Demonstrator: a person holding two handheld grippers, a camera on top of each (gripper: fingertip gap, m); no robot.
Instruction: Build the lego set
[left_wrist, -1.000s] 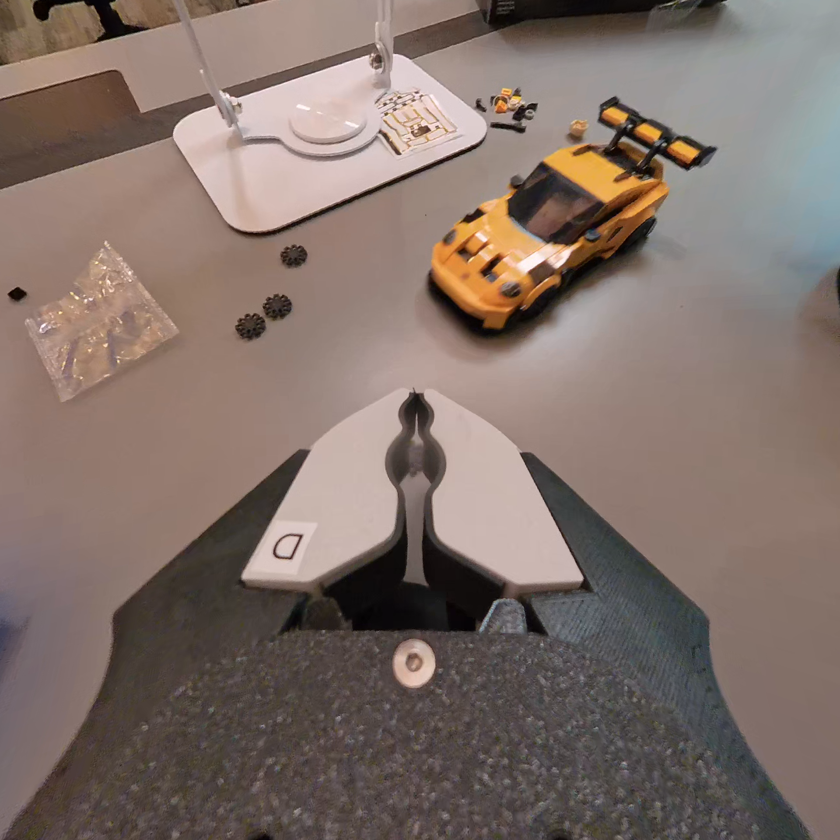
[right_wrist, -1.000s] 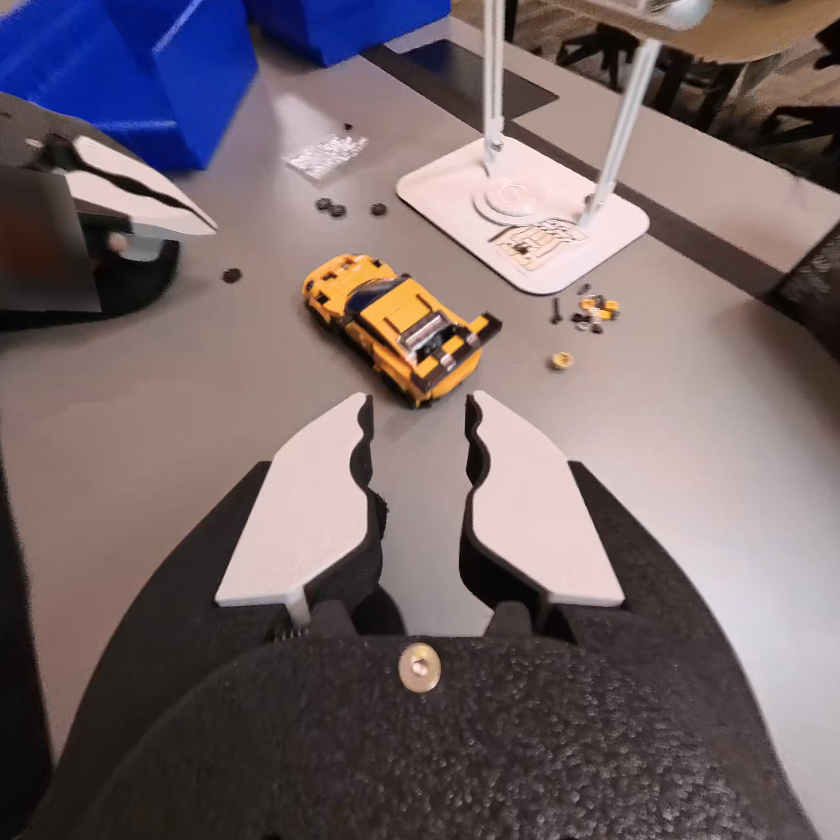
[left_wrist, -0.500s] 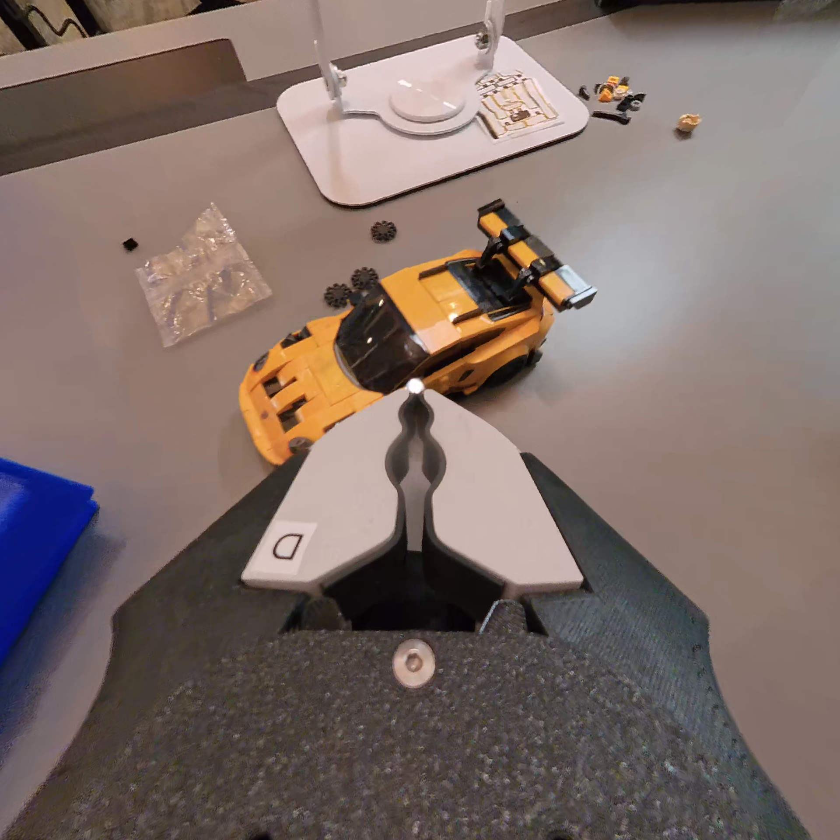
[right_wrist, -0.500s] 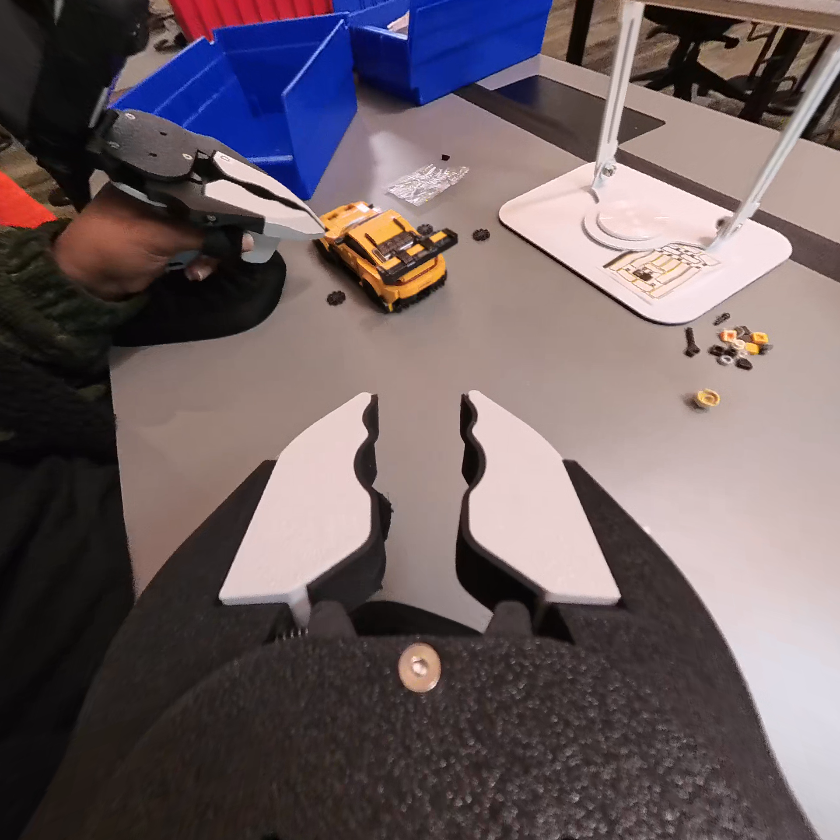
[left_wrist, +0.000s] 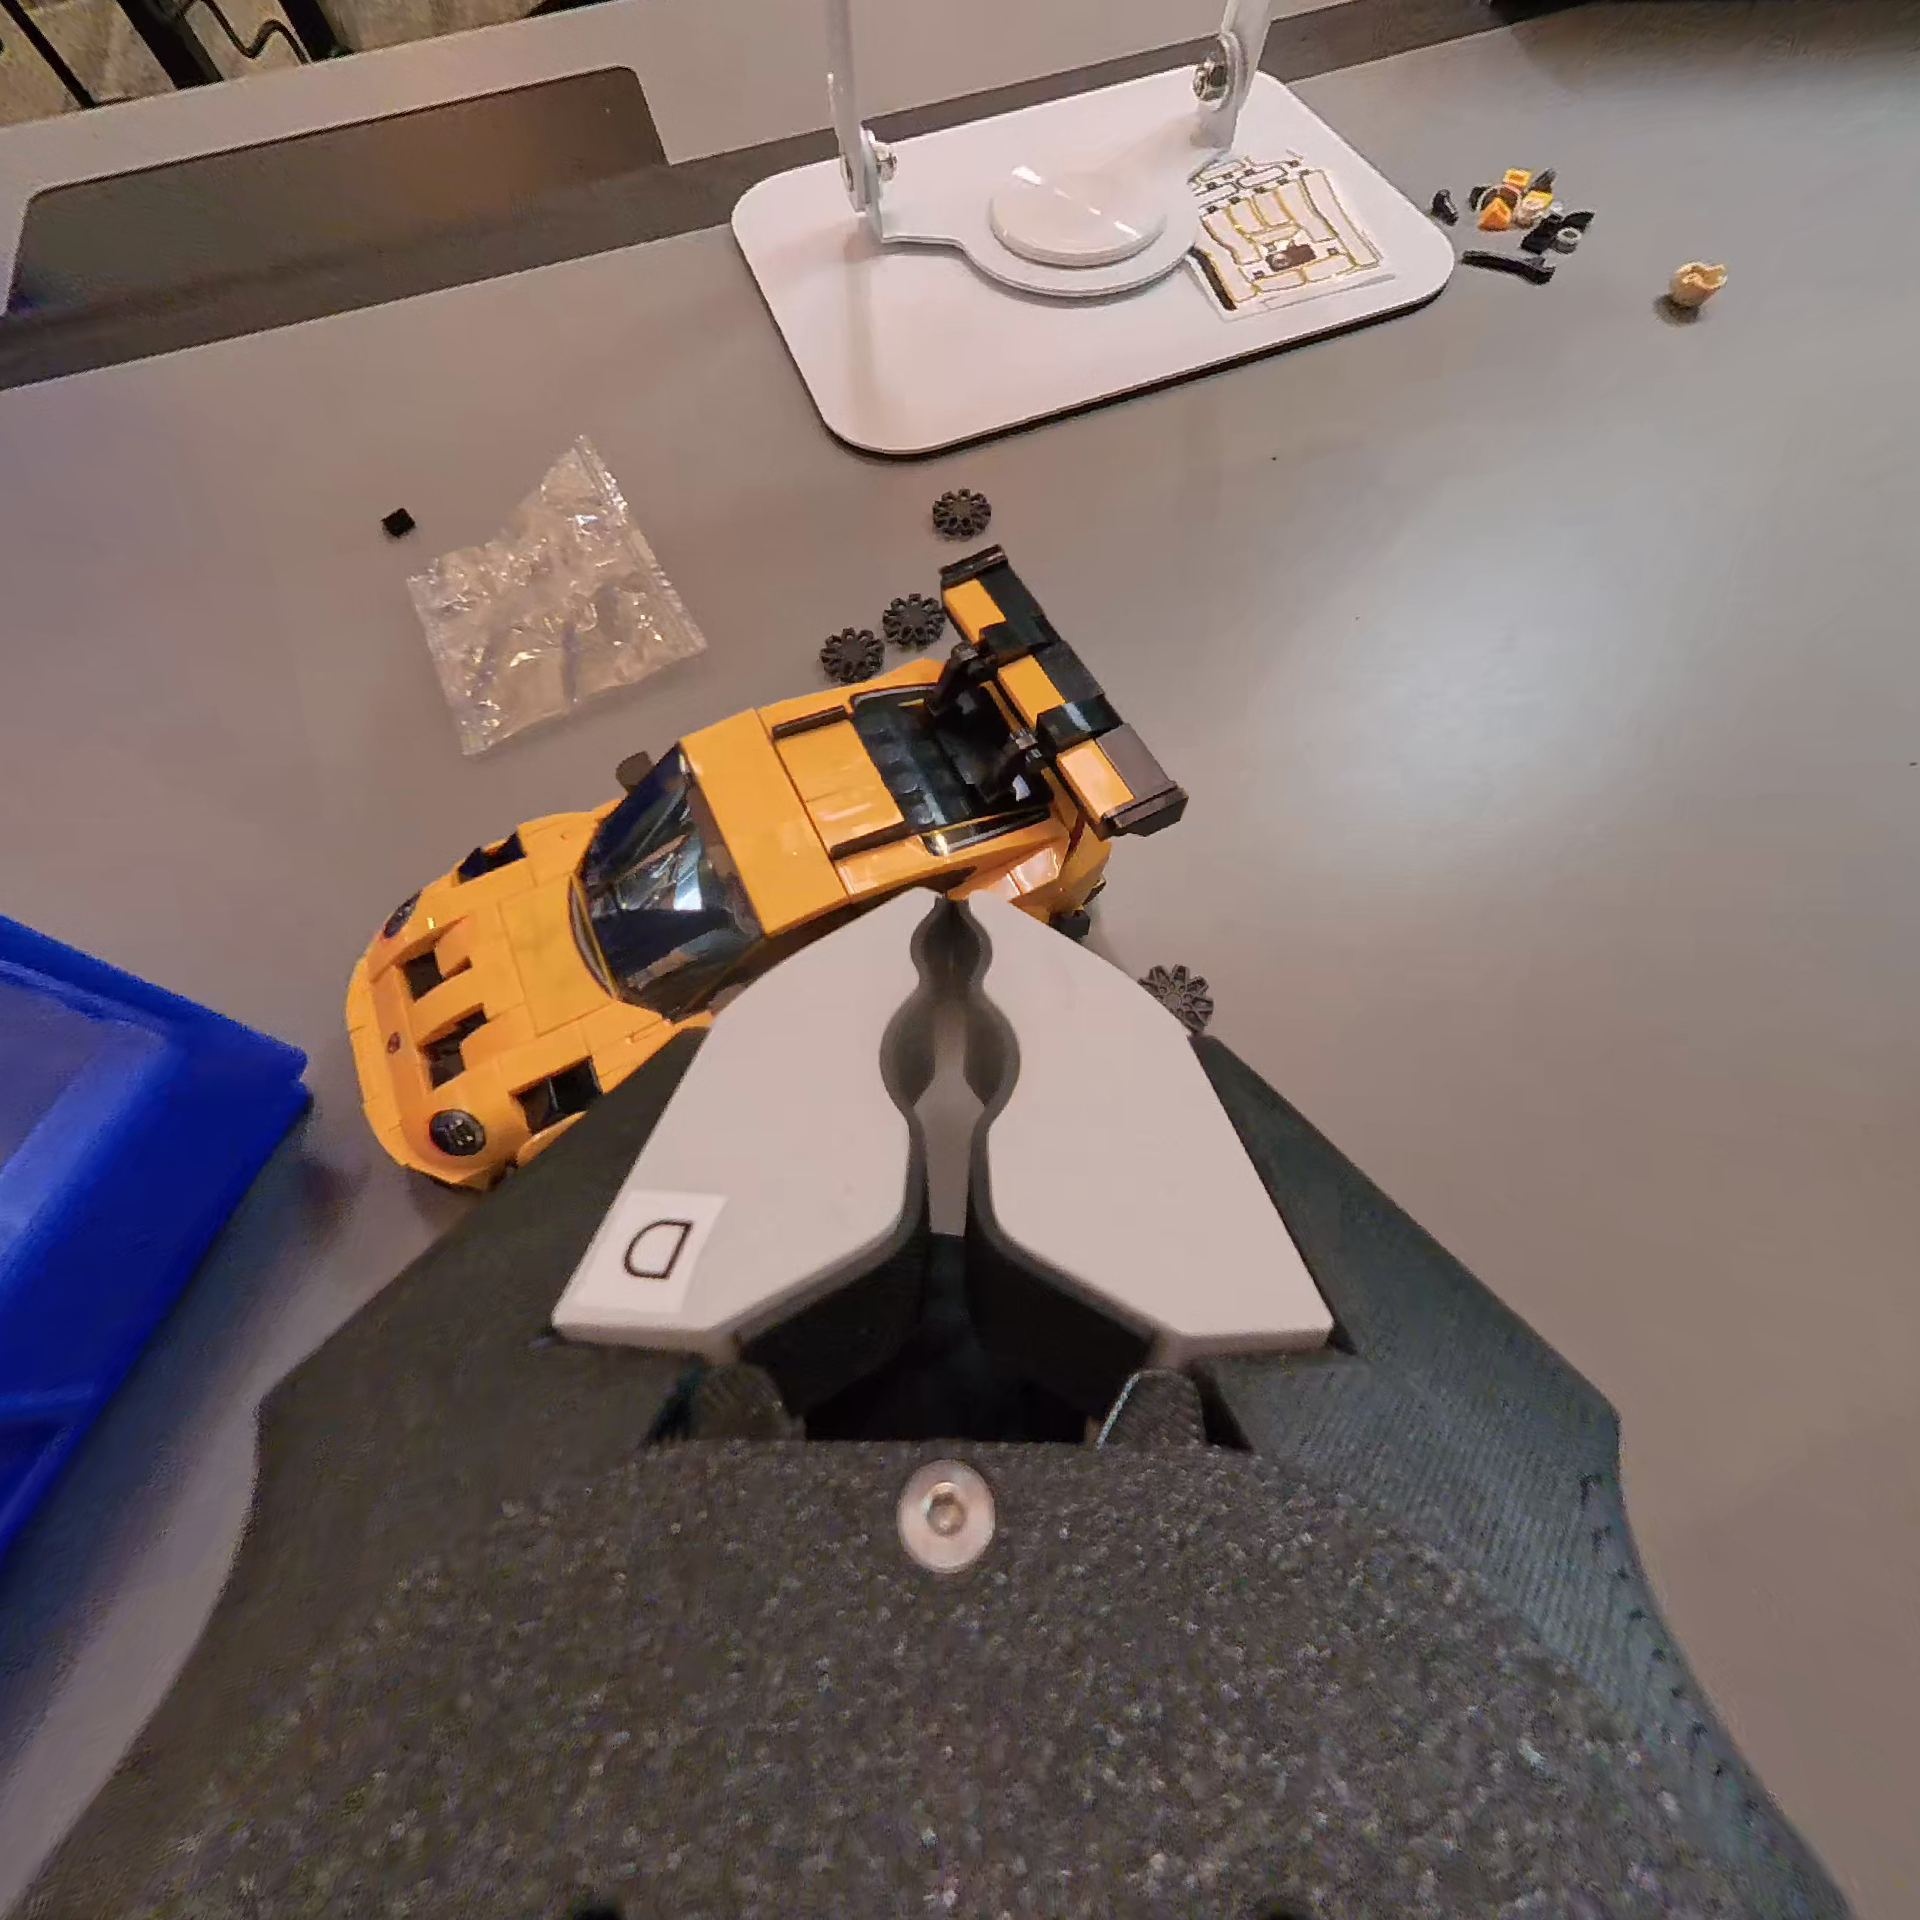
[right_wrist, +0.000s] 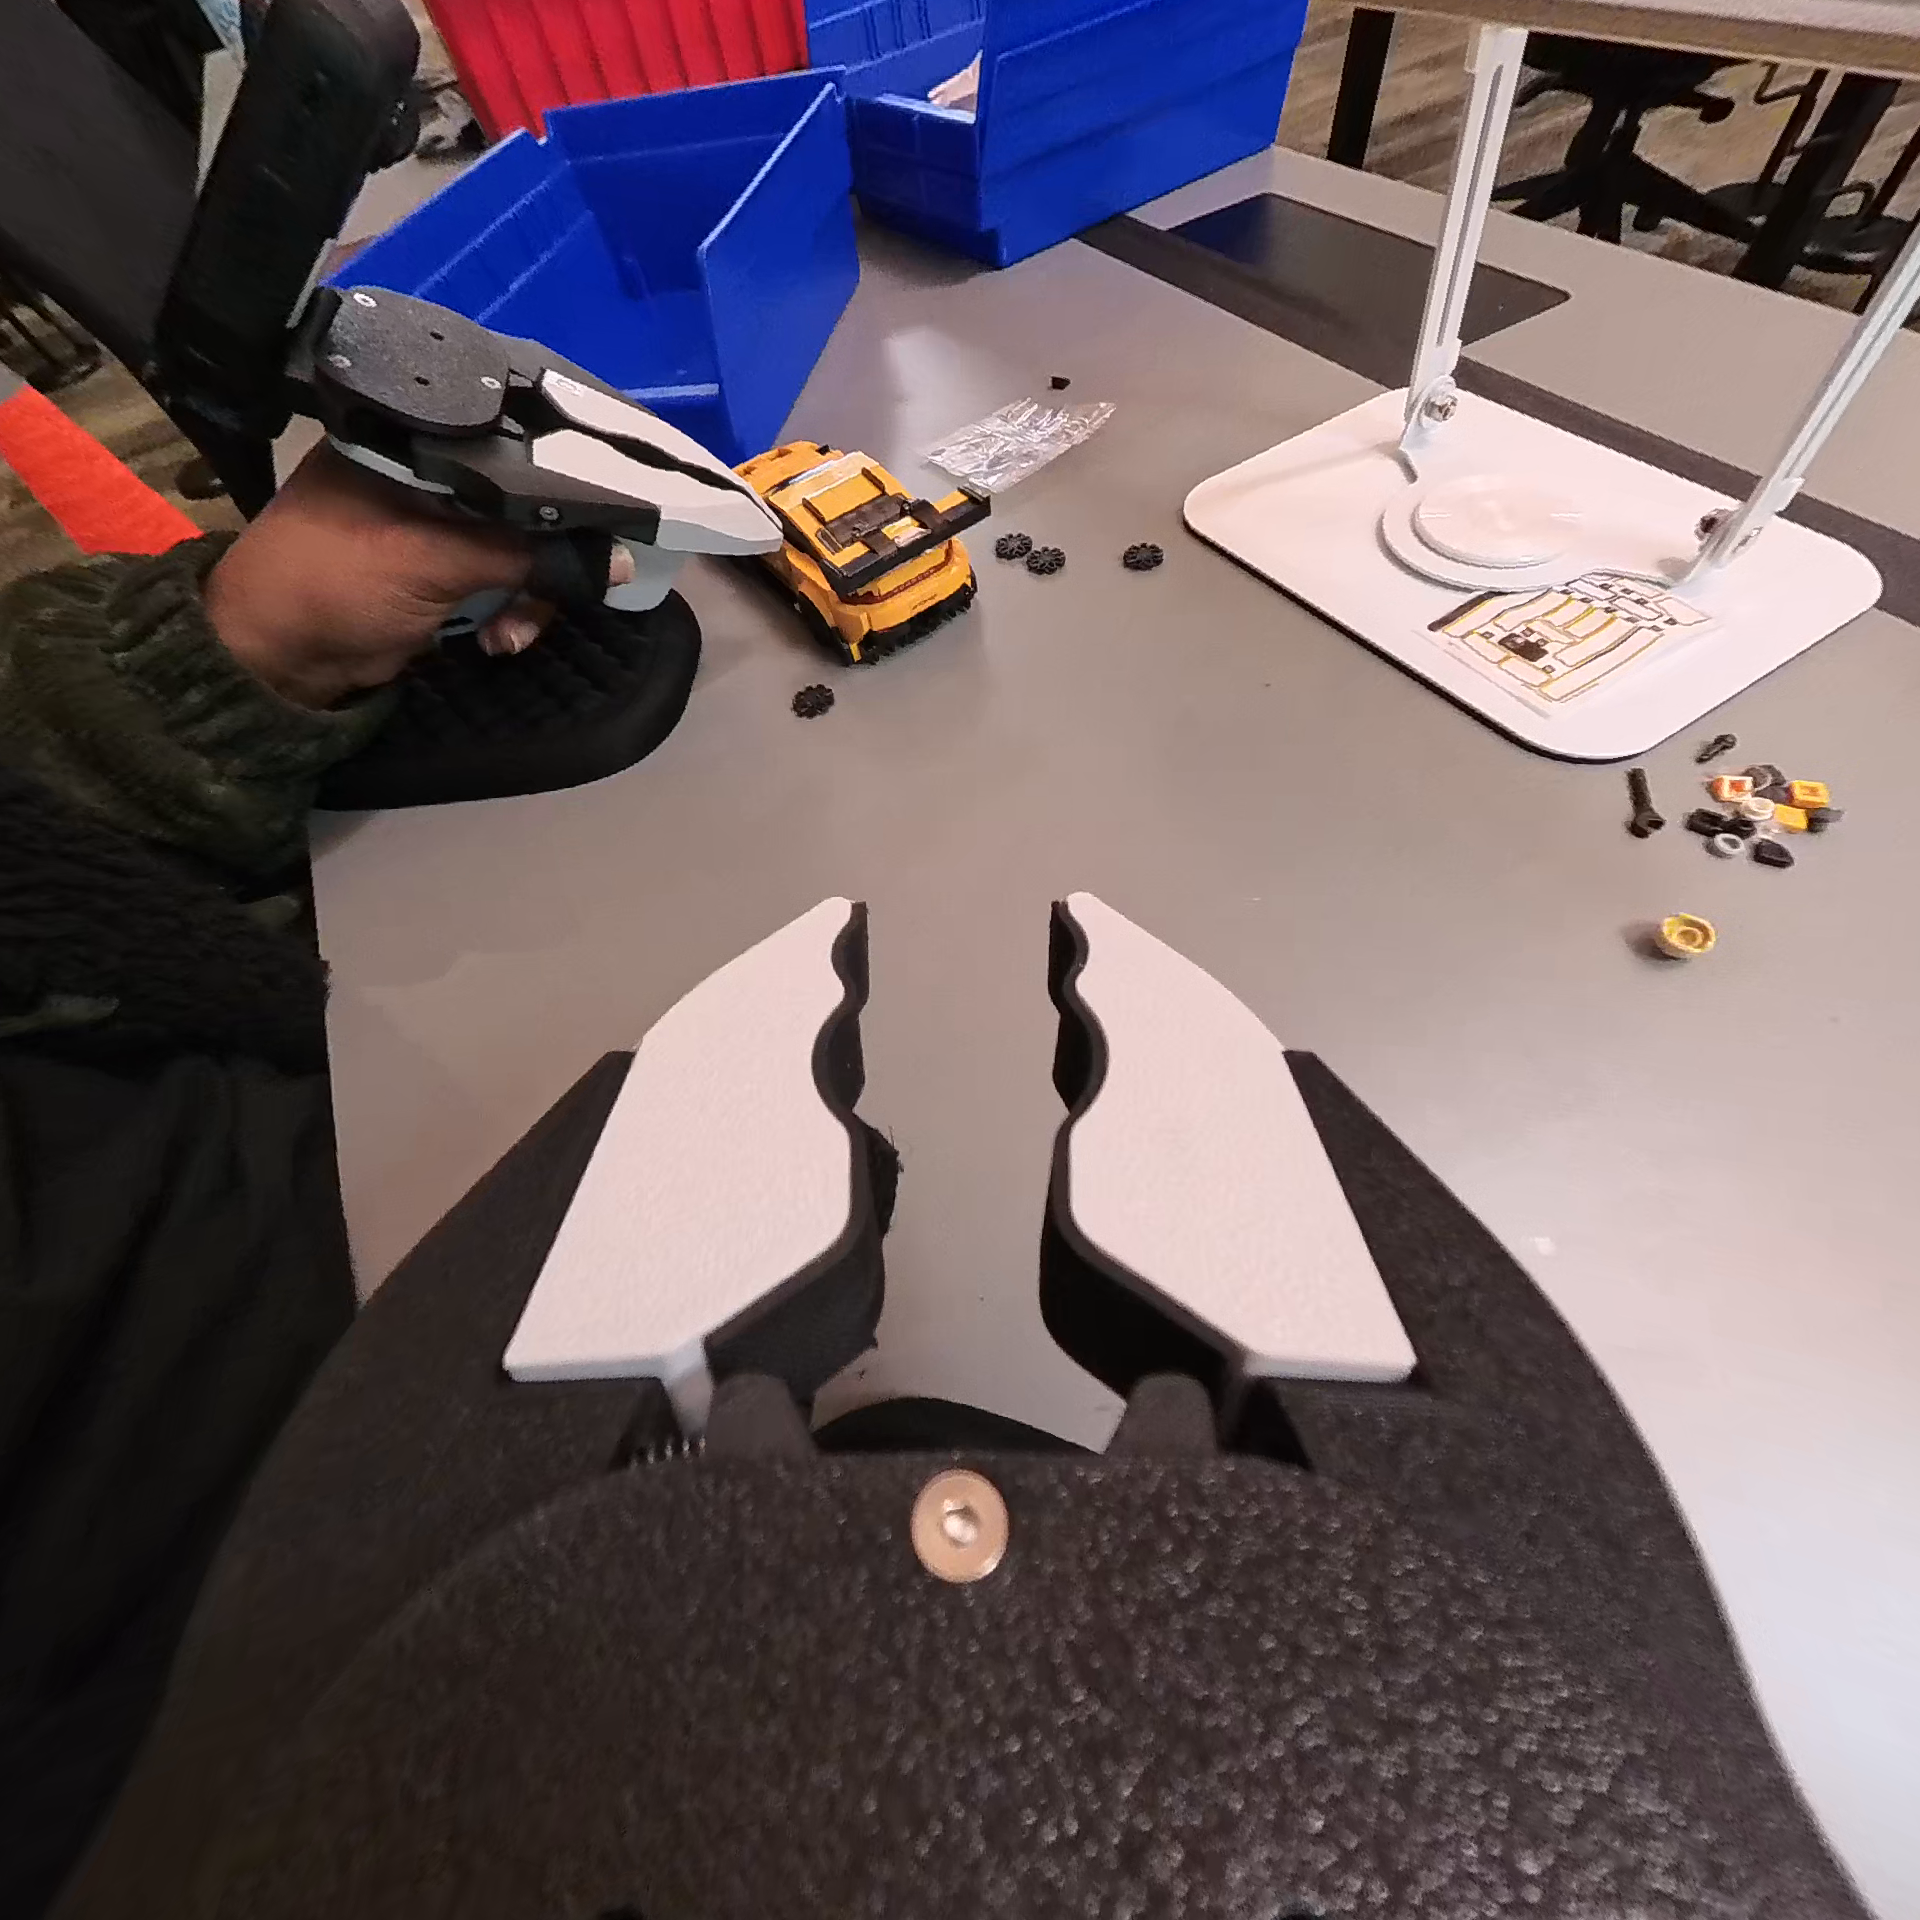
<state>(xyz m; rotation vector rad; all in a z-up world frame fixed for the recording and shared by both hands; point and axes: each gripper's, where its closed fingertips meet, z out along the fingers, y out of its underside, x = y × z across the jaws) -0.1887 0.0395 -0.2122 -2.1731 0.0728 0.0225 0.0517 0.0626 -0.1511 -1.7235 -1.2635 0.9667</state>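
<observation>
The grey tabletop (right_wrist: 1195, 831) carries everything here. At its far left edge stand blue storage bins (right_wrist: 665, 260), one with an open front. To the right sits a white stand base (right_wrist: 1299, 520) with two slanted white struts, and a sticker sheet (right_wrist: 1569, 634) lies on its near corner.

The left claw (right_wrist: 764, 530), held in a person's hand (right_wrist: 343, 582), is clenched with its tips together, nothing visible between them, poised right at the side of the yellow lego car (left_wrist: 748, 883). The car rests on the tabletop between the bins and the stand base, its black-and-yellow rear wing (left_wrist: 1060, 696) raised at the back. The right claw (right_wrist: 956, 935) is released, its fingers spread apart over bare tabletop, well away from the car.

A crumpled clear plastic bag (left_wrist: 551, 603) lies beyond the car. Black wheel hubs (left_wrist: 883, 634) are scattered around the car's rear. A small pile of loose yellow and black pieces (right_wrist: 1756, 816) lies near the stand base.
</observation>
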